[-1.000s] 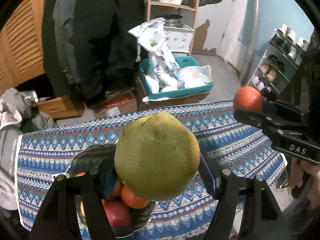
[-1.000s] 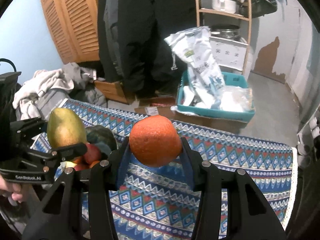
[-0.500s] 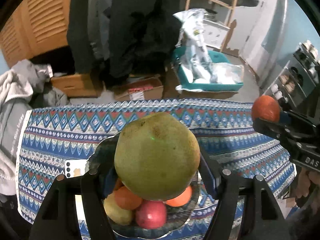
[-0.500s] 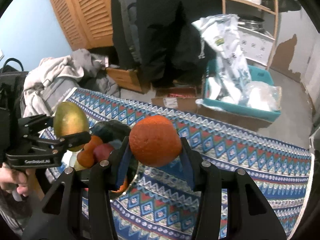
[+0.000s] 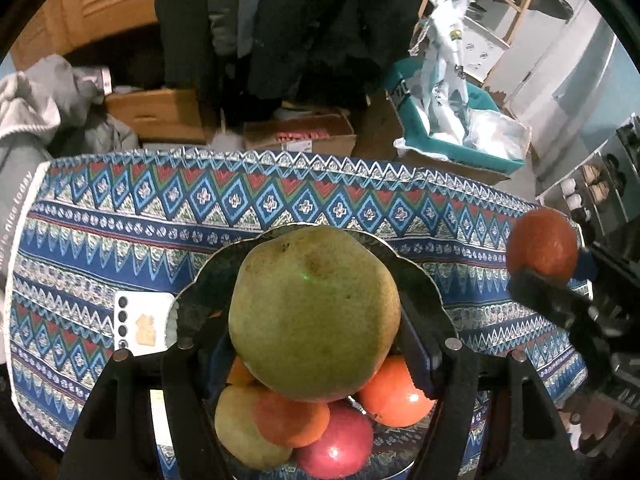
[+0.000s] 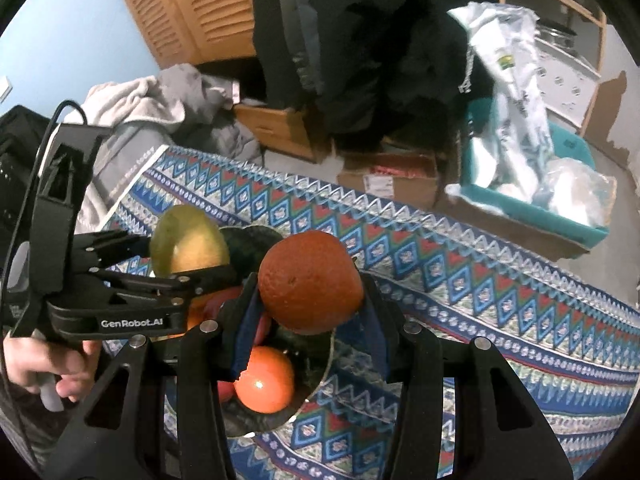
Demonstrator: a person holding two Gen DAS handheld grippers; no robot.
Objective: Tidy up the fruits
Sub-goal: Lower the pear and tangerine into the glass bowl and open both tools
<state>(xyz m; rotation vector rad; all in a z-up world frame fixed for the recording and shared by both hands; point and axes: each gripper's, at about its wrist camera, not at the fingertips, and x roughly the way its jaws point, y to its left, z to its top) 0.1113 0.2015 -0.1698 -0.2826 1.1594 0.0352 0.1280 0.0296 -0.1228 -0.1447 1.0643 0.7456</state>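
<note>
My left gripper [image 5: 316,344] is shut on a large green-yellow pear [image 5: 314,312] and holds it above a dark scalloped fruit bowl [image 5: 416,272]. The bowl holds an orange [image 5: 394,392], a red apple [image 5: 336,444], a yellow fruit [image 5: 244,428] and other fruit. My right gripper [image 6: 310,320] is shut on a dark orange [image 6: 310,282] above the bowl's right edge [image 6: 320,376]. In the right wrist view the left gripper [image 6: 188,276] with the pear [image 6: 188,244] is at the left. In the left wrist view the right gripper's orange [image 5: 542,246] is at the right.
The table carries a blue patterned cloth [image 5: 240,204]. A white phone [image 5: 140,324] lies left of the bowl. Beyond the table are cardboard boxes [image 5: 300,136], a teal bin with bags [image 5: 452,120], clothes [image 6: 160,96] and a shoe rack [image 5: 600,176].
Both grippers have moved left and down toward the bowl with their fruit. The bowl's contents now show more fully under the pear, and the orange hangs over the bowl's edge.
</note>
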